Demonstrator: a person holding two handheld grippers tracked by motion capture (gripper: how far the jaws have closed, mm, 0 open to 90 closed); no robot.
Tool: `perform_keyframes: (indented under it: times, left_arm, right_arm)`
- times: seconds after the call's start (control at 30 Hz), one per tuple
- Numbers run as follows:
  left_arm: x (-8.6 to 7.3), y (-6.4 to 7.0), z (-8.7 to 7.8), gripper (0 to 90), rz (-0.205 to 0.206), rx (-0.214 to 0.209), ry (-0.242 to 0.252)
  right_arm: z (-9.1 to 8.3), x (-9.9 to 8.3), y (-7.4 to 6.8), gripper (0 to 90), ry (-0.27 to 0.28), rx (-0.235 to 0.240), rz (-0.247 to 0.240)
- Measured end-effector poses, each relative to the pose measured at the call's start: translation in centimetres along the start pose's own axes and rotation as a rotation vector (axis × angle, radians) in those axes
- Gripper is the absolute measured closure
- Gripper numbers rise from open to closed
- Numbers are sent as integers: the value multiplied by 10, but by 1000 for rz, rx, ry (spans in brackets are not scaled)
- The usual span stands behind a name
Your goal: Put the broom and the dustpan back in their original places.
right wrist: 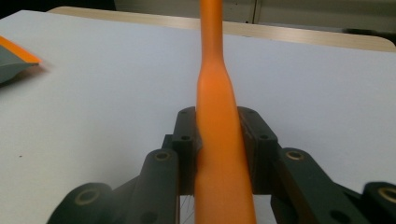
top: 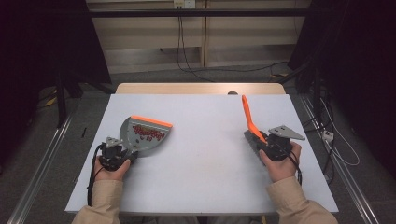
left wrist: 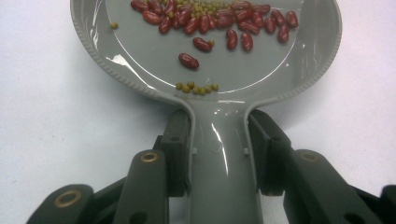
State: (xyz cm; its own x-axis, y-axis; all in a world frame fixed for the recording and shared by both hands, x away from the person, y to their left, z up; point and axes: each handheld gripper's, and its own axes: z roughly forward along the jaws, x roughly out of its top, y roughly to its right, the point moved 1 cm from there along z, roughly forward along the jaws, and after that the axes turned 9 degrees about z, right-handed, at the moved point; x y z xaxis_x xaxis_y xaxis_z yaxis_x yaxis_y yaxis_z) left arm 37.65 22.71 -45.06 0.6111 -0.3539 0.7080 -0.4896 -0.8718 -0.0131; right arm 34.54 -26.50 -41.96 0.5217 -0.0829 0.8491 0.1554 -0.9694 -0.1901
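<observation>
The desk [top: 201,172] carries a white board on which both tools are held. The dustpan [top: 144,135], grey with an orange front lip, is the landmark: it lies left of the board's centre, its lip pointing away from the person. The left gripper [top: 122,150] sits at the pan's near end, jaws closed on the grey handle [left wrist: 224,154], one jaw on each side of it. The right gripper [top: 265,142] stands well to the right of the pan, jaws closed on the orange brush handle [right wrist: 219,140], which slants up and away from the person; the brush head is at the desk just behind the jaws and is hard to make out. Inside the pan lie red beans [left wrist: 215,21], bunched toward the lip, with two strays nearer the handle. Smallest are the green beans [left wrist: 197,87], one cluster among the red ones, a short row at the pan's near wall, and one alone near the left rim.

Risks, as judged: tilting the pan toward its open lip would roll the beans onto the board; the smooth, narrow handle could twist between the jaws under the load; a brush stroke too brisk could flick the small green beans over the low rim.
</observation>
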Motion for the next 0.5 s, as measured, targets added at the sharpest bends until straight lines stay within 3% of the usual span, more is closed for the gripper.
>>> perform_keyframes:
  times: [0.5]
  left_arm:
    - [-1,3,1,628,-6,11,8]
  right_arm:
    - [-3,-6,22,710,2,-60,10]
